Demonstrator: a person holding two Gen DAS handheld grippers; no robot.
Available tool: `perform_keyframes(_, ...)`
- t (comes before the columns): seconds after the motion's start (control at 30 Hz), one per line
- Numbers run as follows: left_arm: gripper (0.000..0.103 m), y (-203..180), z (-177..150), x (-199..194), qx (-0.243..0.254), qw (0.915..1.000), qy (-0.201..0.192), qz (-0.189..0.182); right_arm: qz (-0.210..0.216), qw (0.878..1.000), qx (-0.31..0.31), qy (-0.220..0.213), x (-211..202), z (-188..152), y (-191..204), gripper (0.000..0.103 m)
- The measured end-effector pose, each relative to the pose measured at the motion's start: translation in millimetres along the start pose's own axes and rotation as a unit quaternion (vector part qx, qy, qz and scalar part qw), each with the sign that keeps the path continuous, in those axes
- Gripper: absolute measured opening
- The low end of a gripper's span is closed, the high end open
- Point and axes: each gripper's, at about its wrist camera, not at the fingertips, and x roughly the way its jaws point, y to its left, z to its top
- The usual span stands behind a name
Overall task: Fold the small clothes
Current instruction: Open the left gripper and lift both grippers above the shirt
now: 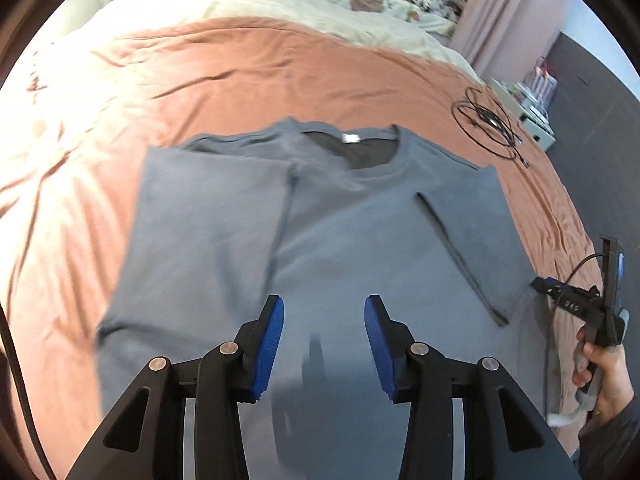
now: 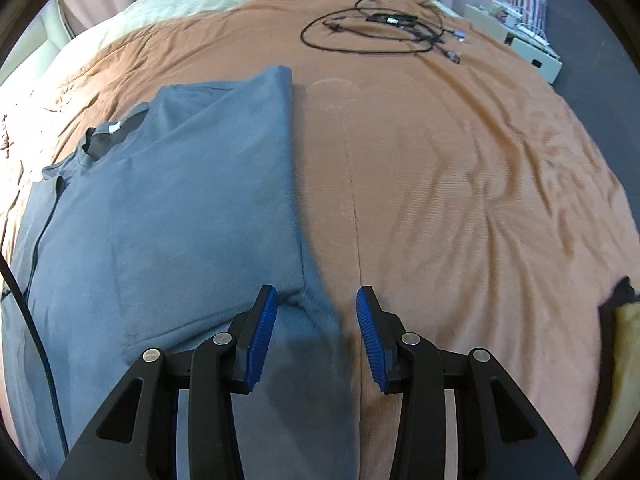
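Lying flat on the brown bedspread (image 2: 440, 160) is the blue-grey T-shirt (image 1: 340, 232), neckline away from the cameras, both sides folded in over the body. The left tongs (image 1: 324, 344) hover above its lower middle, spread wide, holding nothing. The right tongs (image 2: 316, 336) hang over the shirt's right edge, equally wide and empty. A coil of black cables (image 2: 384, 28) sits well apart, farther up the bed.
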Motion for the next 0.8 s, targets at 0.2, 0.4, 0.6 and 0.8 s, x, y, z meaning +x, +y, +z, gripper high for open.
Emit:
perform_keyframes(0.2,0.057,34,-30,-45,-0.017,0.9997,-0.015,0.006,0.012,0.999,-0.004,-0.029,-63,-27,17,0.069)
perform_keyframes(0.4,0.097,54,-59,-100,-0.022,0.9972,-0.070,0.014,0.015,0.998,0.005,-0.068,-127,-69,24,0.090)
perform_keyframes(0.6,0.103,60,-93,-140,-0.010,0.9947,-0.102,0.008,0.010,0.995,0.009,-0.099,-174,-119,25,0.095)
perform_keyframes(0.8,0.103,64,-134,-159,-0.017,0.9942,-0.106,-0.007,0.015,0.993,0.010,-0.113,-207,-163,20,0.103)
